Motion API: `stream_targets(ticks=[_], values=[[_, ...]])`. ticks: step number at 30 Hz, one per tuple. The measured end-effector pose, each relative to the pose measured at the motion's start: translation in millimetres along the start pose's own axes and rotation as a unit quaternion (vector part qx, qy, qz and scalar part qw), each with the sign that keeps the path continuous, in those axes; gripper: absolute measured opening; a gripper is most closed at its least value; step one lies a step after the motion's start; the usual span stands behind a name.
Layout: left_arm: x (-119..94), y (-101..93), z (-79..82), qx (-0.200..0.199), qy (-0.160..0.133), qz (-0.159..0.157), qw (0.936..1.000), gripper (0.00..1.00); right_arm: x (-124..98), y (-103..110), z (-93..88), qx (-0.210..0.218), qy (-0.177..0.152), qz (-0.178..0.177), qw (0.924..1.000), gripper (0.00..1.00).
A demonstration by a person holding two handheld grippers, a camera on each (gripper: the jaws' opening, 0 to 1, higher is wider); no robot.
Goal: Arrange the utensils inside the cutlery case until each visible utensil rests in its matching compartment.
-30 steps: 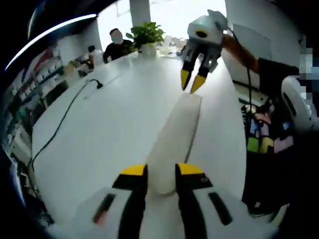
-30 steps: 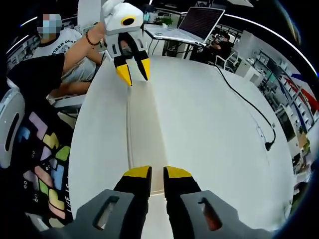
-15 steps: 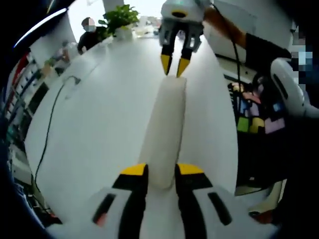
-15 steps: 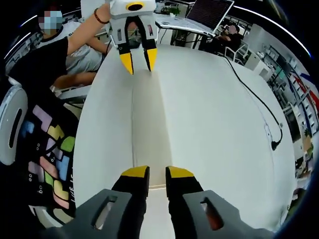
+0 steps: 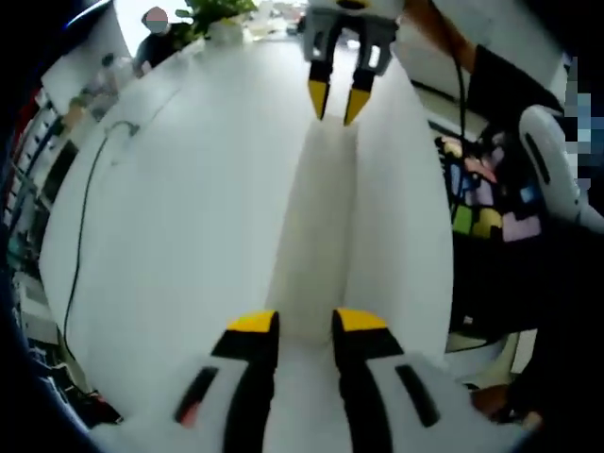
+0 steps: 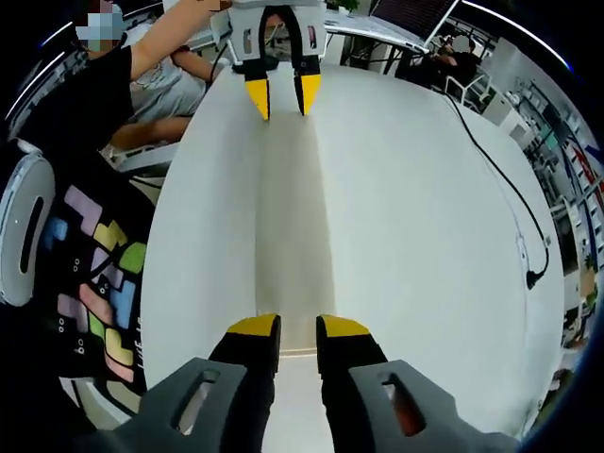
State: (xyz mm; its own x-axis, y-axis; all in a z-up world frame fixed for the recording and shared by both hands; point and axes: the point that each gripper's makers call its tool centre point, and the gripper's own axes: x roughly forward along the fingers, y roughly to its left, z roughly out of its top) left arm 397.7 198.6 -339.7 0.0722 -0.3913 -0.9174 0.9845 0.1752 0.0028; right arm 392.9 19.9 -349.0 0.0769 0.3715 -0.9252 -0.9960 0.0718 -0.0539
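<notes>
A long white cutlery case (image 5: 316, 226) stretches over the white table (image 5: 179, 208), held by its two ends. My left gripper (image 5: 304, 324) is shut on the near end in the left gripper view, and my right gripper (image 5: 341, 103) clamps the far end at the top. In the right gripper view the same case (image 6: 293, 217) runs from my right gripper (image 6: 297, 330) at the bottom up to the left gripper (image 6: 281, 97). The case looks closed, with a lengthwise crease, and its inside is hidden.
A black cable (image 5: 87, 193) trails across the table's far side, as does the cable (image 6: 514, 203). A person in a patterned black shirt (image 6: 94, 274) stands at the table's edge. Seated people, a plant (image 5: 215, 9) and a laptop (image 6: 415, 13) are at the far ends.
Both views have tipped down toward the table. The case has turned in the grip and now shows a broader face with a crease. Both grippers have kept hold of its ends.
</notes>
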Motion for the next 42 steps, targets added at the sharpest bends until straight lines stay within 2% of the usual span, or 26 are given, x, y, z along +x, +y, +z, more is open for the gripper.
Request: stream_targets(ticks=[9, 15, 19, 29, 36, 42], values=[[3.9, 0.2, -3.9, 0.005, 0.022, -0.002, 0.9997, 0.24, 2.7, 1.3, -1.0, 0.008, 0.016, 0.013, 0.9998, 0.15], [4.2, -1.1, -4.9, 0.009, 0.046, 0.004, 0.9989, 0.24, 3.5, 2.9, -0.8, 0.007, 0.023, 0.02, 0.9995, 0.14], [3.6, 0.1, -5.8, 0.012, 0.046, -0.002, 0.9989, 0.24, 4.2, 3.3, -0.2, 0.008, 0.026, 0.021, 0.9994, 0.15], [5.9, -0.6, -7.3, 0.017, 0.064, 0.01, 0.9978, 0.24, 6.4, 3.9, 0.6, 0.008, 0.046, 0.023, 0.9987, 0.15], [8.7, -0.4, -7.6, 0.019, 0.096, 0.012, 0.9951, 0.24, 7.2, 3.7, 0.1, 0.011, 0.044, 0.023, 0.9987, 0.15], [8.9, -1.5, -9.3, 0.023, 0.103, 0.014, 0.9943, 0.24, 7.8, 3.4, 0.2, 0.013, 0.037, 0.024, 0.9989, 0.14]])
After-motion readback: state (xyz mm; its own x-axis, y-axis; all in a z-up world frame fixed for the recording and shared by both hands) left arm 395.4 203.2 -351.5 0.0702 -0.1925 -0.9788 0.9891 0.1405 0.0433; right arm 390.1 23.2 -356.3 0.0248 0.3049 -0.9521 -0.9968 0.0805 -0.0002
